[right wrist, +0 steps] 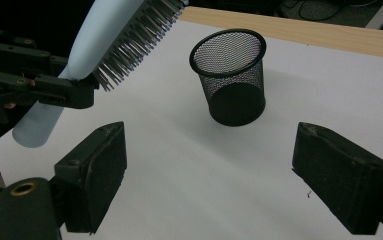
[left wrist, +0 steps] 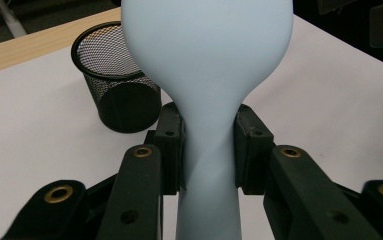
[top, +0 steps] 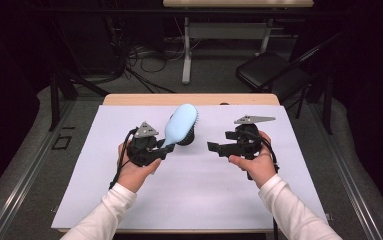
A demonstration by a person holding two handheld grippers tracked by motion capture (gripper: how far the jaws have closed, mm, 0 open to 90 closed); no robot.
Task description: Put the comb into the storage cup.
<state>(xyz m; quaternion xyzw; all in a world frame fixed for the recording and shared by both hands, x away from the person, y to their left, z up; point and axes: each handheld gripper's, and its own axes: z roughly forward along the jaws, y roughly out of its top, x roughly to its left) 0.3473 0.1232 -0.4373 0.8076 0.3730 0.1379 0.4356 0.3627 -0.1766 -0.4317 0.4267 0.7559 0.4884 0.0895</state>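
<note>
Left gripper view puts your left gripper [left wrist: 209, 150] front and centre: its pads [left wrist: 171, 147] are clamped on the narrow neck of the pale blue hairbrush [left wrist: 206, 65], one on each side, with the handle running back between the jaws and the wide head rising beyond them. Just past the head stands the black mesh cup [left wrist: 121, 85], upright on the white sheet [left wrist: 39, 125], and that cup is your landmark.

From the high view, the hairbrush [top: 180, 124] is lifted clear of the sheet, its head over or just in front of the mesh cup [top: 188, 137], which it partly hides. Its long axis tilts up and away from you, head end toward the cup, handle end back in your left gripper [top: 161, 150]. In the right gripper view the bristles [right wrist: 136, 37] face down and toward your right hand's side, the smooth back up.

Your right gripper [top: 214, 147] is on the other side of the cup, a little apart from it, jaws wide apart with nothing between them; its own view looks past them to the cup [right wrist: 229, 75] with its mouth open and nothing seen inside.

As a judgement: the pick-up is done and the brush is carried to the cup. What looks left is getting it in, probably handle first, which this grip does not suit, so a handover to your free right gripper [right wrist: 209, 175] may come first
</note>
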